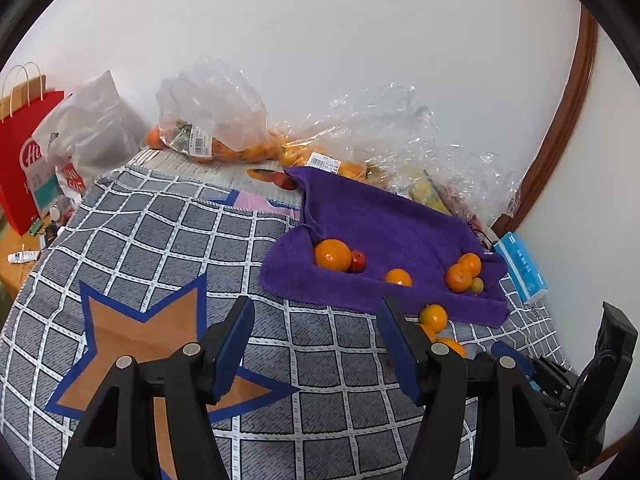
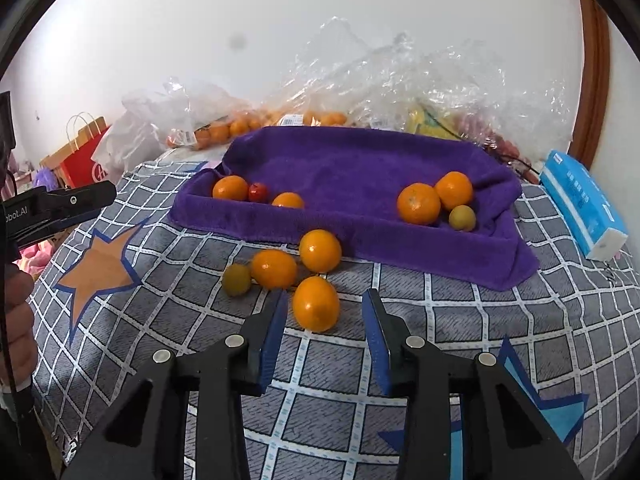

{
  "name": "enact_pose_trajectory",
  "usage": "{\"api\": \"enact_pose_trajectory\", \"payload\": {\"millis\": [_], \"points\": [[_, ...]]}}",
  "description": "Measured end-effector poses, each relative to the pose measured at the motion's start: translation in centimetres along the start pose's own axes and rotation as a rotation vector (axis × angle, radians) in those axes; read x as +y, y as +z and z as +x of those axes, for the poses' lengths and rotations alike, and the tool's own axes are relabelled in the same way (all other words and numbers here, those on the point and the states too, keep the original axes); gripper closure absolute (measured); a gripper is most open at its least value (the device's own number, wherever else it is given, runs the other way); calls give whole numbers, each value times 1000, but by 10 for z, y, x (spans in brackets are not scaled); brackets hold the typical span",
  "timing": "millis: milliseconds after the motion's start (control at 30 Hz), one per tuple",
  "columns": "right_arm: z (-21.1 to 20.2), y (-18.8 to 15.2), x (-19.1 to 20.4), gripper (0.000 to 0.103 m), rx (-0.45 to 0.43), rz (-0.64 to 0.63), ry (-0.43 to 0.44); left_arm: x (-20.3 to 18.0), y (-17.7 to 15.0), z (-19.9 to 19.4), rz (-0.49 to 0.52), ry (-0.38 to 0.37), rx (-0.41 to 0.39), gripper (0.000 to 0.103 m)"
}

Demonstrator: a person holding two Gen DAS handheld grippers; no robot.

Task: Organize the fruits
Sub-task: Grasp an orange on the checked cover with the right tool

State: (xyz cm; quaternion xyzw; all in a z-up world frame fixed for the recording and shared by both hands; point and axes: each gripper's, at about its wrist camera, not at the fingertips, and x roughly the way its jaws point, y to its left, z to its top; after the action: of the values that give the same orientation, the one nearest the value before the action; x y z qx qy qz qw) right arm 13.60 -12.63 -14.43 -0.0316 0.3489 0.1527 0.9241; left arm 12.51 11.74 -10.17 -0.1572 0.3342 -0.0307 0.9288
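Observation:
A purple towel-lined tray (image 2: 352, 160) (image 1: 380, 212) holds oranges at its left (image 2: 230, 188) and right (image 2: 418, 203), a small red fruit (image 2: 258, 192) and a small yellow-green fruit (image 2: 462, 218). In front of it on the checked cloth lie three loose oranges (image 2: 316, 304) (image 2: 320, 250) (image 2: 274, 269) and a small green-yellow fruit (image 2: 237, 279). My right gripper (image 2: 326, 304) is open, its jaws either side of the nearest orange. My left gripper (image 1: 316, 312) is open and empty above the cloth, left of the loose oranges (image 1: 433, 317).
Clear plastic bags of oranges (image 1: 212, 120) and other fruit (image 2: 420, 92) lie behind the tray by the wall. A blue tissue pack (image 2: 580, 204) lies to the right. A red paper bag (image 1: 20, 152) and a white plastic bag (image 1: 88, 128) stand at the left.

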Motion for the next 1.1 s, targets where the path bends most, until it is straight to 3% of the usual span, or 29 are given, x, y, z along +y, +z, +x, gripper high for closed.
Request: {"api": "enact_pose_trajectory", "payload": {"millis": [700,733,1100], "points": [[60,2,12,67,149,-37,2,2,-6,27,26,8,95,42],[60,2,12,71,148,-41,-10,1,-7,29,29,8,105,42],[28,-6,-8,71,90,13,-18,-33,-33,46,158,-1,199,42]]}}
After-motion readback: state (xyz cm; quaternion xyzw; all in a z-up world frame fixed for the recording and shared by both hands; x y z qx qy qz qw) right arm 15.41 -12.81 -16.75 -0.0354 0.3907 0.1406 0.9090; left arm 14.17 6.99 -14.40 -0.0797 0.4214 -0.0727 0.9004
